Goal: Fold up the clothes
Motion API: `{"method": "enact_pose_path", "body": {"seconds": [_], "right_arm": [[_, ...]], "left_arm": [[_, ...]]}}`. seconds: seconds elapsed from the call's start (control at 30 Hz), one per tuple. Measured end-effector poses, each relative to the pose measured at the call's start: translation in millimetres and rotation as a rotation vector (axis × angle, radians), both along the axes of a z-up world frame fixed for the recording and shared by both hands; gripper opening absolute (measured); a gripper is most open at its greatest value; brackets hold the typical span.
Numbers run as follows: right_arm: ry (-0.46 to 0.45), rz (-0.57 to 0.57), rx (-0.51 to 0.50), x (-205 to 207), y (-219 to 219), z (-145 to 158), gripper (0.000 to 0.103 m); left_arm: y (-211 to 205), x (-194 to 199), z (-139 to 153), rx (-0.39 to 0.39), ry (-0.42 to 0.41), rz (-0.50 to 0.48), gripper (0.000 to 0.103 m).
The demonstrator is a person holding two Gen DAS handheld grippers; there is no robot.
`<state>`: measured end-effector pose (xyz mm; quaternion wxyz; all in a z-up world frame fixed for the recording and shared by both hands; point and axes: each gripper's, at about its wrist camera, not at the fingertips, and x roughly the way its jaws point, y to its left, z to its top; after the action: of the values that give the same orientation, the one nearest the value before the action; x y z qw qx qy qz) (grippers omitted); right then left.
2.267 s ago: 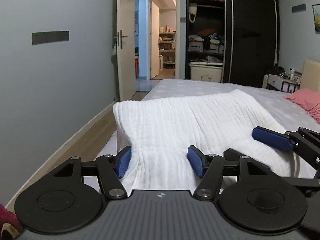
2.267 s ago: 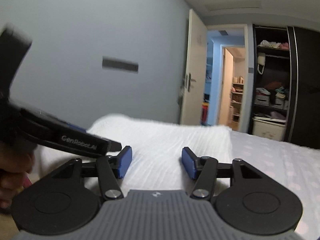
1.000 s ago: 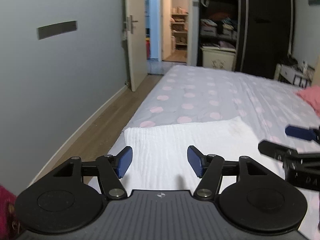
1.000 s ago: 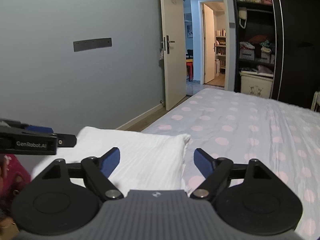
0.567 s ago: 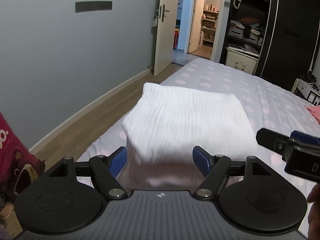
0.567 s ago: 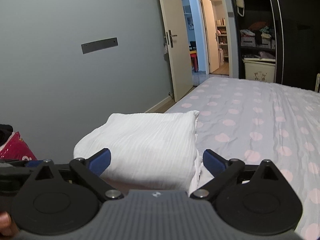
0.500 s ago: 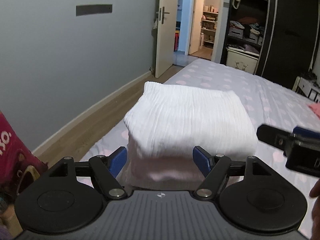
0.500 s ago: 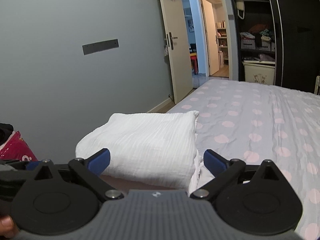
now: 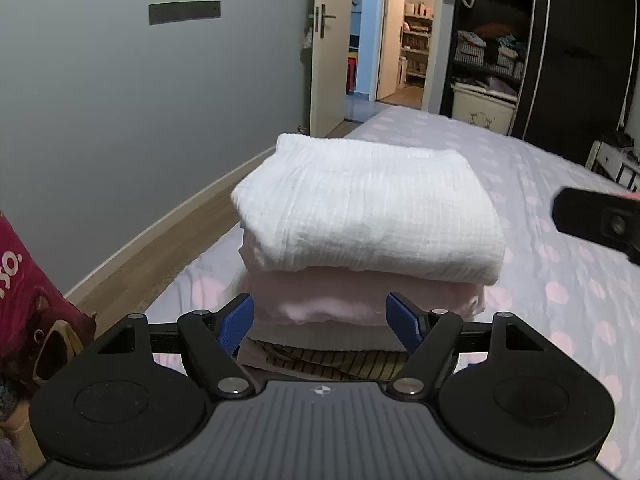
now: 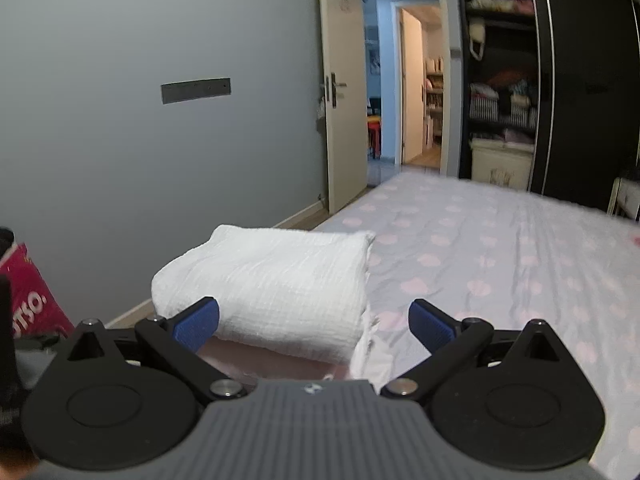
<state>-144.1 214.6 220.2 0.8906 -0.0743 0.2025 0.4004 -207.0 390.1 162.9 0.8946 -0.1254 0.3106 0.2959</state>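
A folded white textured cloth (image 9: 372, 208) tops a stack at the near edge of the bed (image 9: 560, 280). Under it lie a pale pink folded garment (image 9: 360, 296) and a dark striped one (image 9: 320, 360). My left gripper (image 9: 322, 322) is open just short of the stack, its blue pads level with the pink layer and touching nothing. My right gripper (image 10: 312, 326) is open wide beside the same white cloth (image 10: 272, 280), with the pink garment (image 10: 272, 360) below it. A black part of the right gripper (image 9: 600, 222) shows at the right edge of the left wrist view.
The bed (image 10: 500, 260) has a lilac sheet with pink dots. A red bag with a bear print (image 9: 28, 300) stands at the left on the wooden floor (image 9: 160, 248). Beyond are a grey wall, an open door (image 9: 326, 48) and a dark wardrobe (image 9: 540, 52).
Both grippers have pulled back from the stack, so the pink and striped layers under the white cloth now show. The right gripper's view has lifted slightly. The white cloth stays folded and still.
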Motion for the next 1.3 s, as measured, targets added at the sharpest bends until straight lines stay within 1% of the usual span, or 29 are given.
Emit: {"method": "enact_pose_path", "body": {"seconds": [0.13, 0.17, 0.2, 0.33, 0.4, 0.43, 0.5, 0.57, 0.63, 0.7, 0.77, 0.83, 0.93, 0.97, 1.03, 1.1, 1.17, 1.27, 1.3], "right_arm": [[-0.096, 0.01, -0.016, -18.7, -15.7, 14.0, 0.102], [-0.107, 0.007, -0.02, -22.6, -19.3, 16.8, 0.102], [-0.108, 0.012, -0.023, -25.6, -22.0, 19.0, 0.102], [-0.117, 0.059, -0.081, -32.3, -19.7, 21.3, 0.102], [-0.136, 0.072, -0.075, -31.9, -16.9, 19.6, 0.102], [-0.132, 0.07, -0.058, -29.0, -15.8, 17.6, 0.102], [-0.112, 0.055, -0.016, -21.8, -15.3, 12.0, 0.102], [-0.05, 0.023, 0.048, -9.4, -18.0, 0.0, 0.102], [0.015, -0.01, 0.054, 1.4, -18.1, -13.2, 0.102], [0.052, -0.002, 0.02, 12.8, -12.1, -28.8, 0.102], [0.092, -0.015, 0.002, 26.1, -3.4, -37.5, 0.102], [0.114, 0.001, 0.0, 37.9, 7.9, -40.3, 0.102], [0.075, -0.011, -0.01, 47.8, 22.1, -42.8, 0.102], [0.077, -0.018, -0.016, 50.8, 25.9, -44.3, 0.102], [0.125, -0.023, -0.01, 57.3, 30.9, -47.7, 0.102], [0.193, -0.008, 0.009, 60.6, 34.9, -51.7, 0.102], [0.228, 0.005, 0.009, 58.3, 39.2, -54.5, 0.102], [0.22, 0.02, 0.008, 48.4, 42.7, -54.1, 0.102], [0.212, 0.023, 0.009, 44.7, 42.3, -53.5, 0.102]], "left_arm": [[-13.4, -11.5, 12.3, 0.024, -0.064, -0.019, 0.072], [-16.2, -11.9, 12.2, 0.029, -0.065, -0.022, 0.076], [-18.9, -12.3, 12.2, 0.034, -0.065, -0.026, 0.077], [-22.1, -7.8, 9.3, 0.03, -0.049, -0.018, 0.078], [-22.3, -4.6, 7.4, 0.023, -0.038, -0.01, 0.078], [-22.4, -3.0, 6.4, 0.02, -0.033, -0.006, 0.078], [-22.6, 0.2, 4.6, 0.013, -0.022, 0.002, 0.078], [-22.8, 3.5, 2.7, 0.007, -0.011, 0.009, 0.078], [-23.0, 6.7, 0.8, 0.001, 0.0, 0.017, 0.078], [-23.2, 9.9, -1.1, -0.006, 0.011, 0.025, 0.078], [-23.4, 13.2, -3.0, -0.012, 0.022, 0.032, 0.077], [-21.2, 16.3, -5.9, -0.001, 0.041, 0.053, 0.078], [-17.9, 21.1, -10.4, 0.017, 0.069, 0.083, 0.078], [-16.8, 22.7, -11.9, 0.022, 0.079, 0.094, 0.078], [-14.7, 25.9, -14.9, 0.034, 0.098, 0.114, 0.078], [-12.5, 29.0, -17.9, 0.045, 0.117, 0.134, 0.078], [-10.3, 32.2, -20.8, 0.057, 0.136, 0.155, 0.078], [-7.0, 37.0, -25.3, 0.074, 0.164, 0.186, 0.078], [-11.2, 37.6, -24.9, 0.087, 0.167, 0.182, 0.078]]}}
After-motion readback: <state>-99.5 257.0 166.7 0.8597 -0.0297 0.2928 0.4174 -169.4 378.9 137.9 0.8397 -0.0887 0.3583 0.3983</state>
